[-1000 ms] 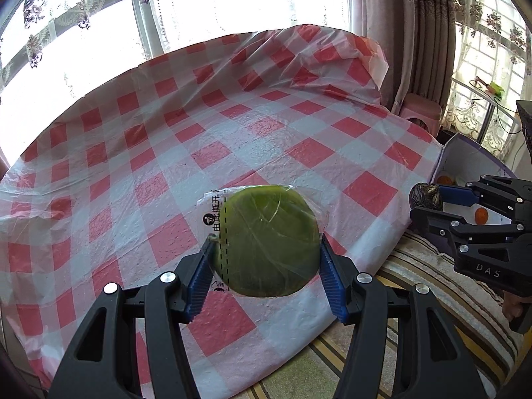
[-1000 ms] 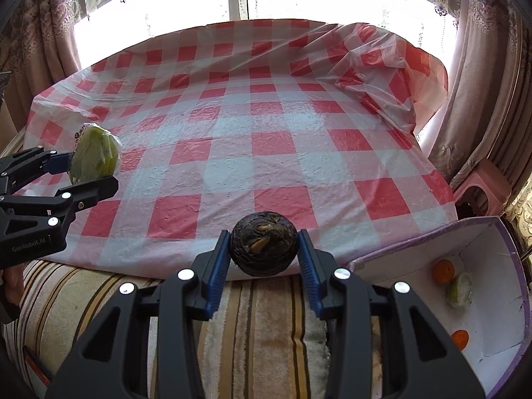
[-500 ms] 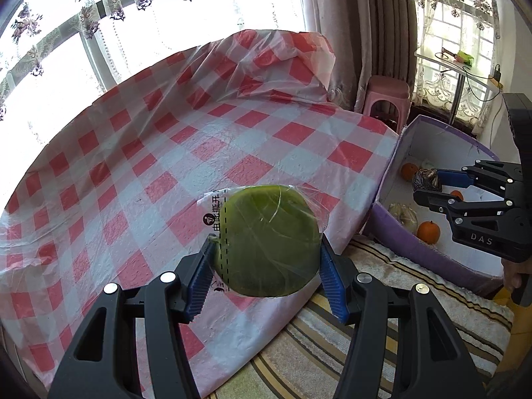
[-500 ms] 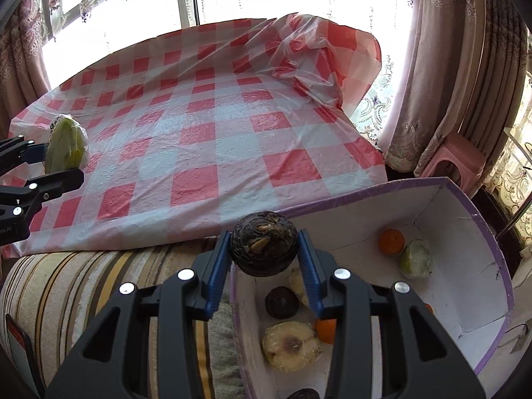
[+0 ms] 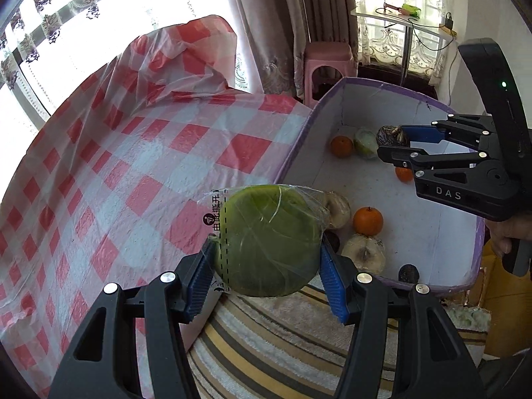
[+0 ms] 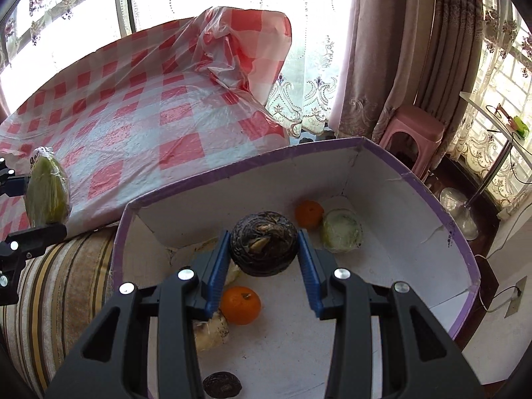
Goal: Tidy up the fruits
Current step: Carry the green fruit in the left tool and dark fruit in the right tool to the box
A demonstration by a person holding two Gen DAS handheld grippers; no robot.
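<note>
- Step in hand, as I read it: both loads are being carried to the box (image 6: 442, 219) for drop-off.
- Right gripper (image 6: 265, 267): fingers closed on a dark wrinkled fruit (image 6: 264, 246), held above the box floor, roughly mid-box. Left view confirms it is over the box interior, near the far wall.
- Left gripper (image 5: 267, 286): fingers clamped on a green fruit in plastic wrap (image 5: 269, 241), printed label on its left edge. It hangs over the striped cushion (image 5: 272, 339), just short of the box's near-left corner, not yet over the opening.
- The red-checked bed cover (image 5: 133, 166) sits beside the box's left wall; no fruit visible on it.
- Box: white inside, purple rim. Contents:
  - orange (image 6: 309, 213) and a pale wrapped green fruit (image 6: 341, 230) at the far end, touching or nearly so
  - a second orange (image 6: 240, 305) near the middle, a third orange (image 5: 404, 173) part hidden behind the right gripper in the left view
  - two pale cut-looking fruits (image 5: 364, 254) near the left wall
  - a small dark fruit (image 6: 222, 386) at the near edge
- Next move calls for: lower the right load into a bare patch of floor between the oranges, then open. Left load needs to cross the rim first; it is bulky, so pick a gap away from the pale fruits.
- Risk: the round dark fruit may roll on release.
</note>
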